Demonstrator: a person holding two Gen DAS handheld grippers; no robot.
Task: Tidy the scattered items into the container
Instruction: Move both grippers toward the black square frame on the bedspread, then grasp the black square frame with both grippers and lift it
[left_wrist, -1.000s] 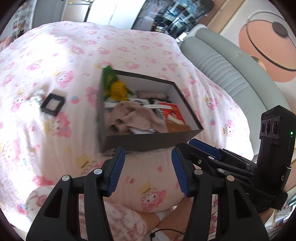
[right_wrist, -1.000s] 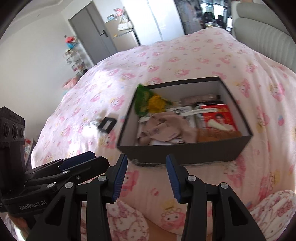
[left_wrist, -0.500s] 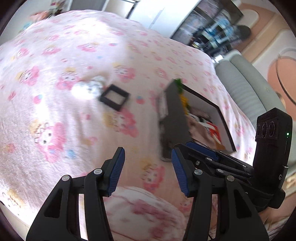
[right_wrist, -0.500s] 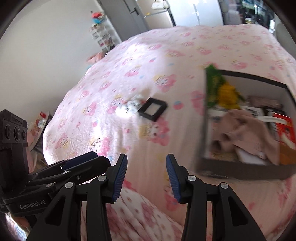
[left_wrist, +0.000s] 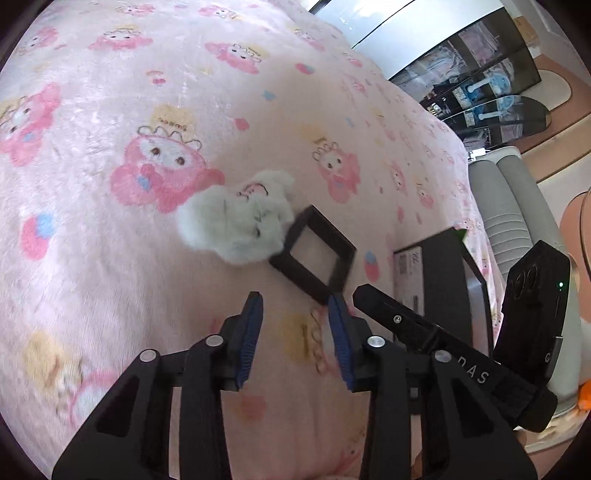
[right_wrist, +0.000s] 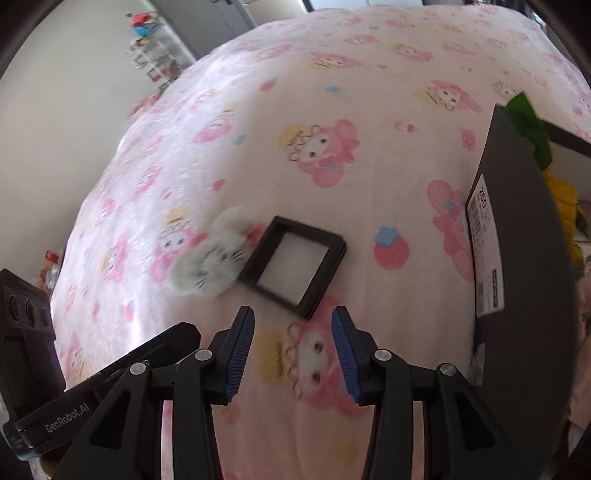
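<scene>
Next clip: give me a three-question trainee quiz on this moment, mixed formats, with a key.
1. True or false: the white plush toy touches the black square frame.
2. Which gripper holds something? A) left gripper B) right gripper C) neither
3. Fill in: the dark box lies to the frame's ____ in the right wrist view.

Key: 1 true; 2 C; 3 right.
</scene>
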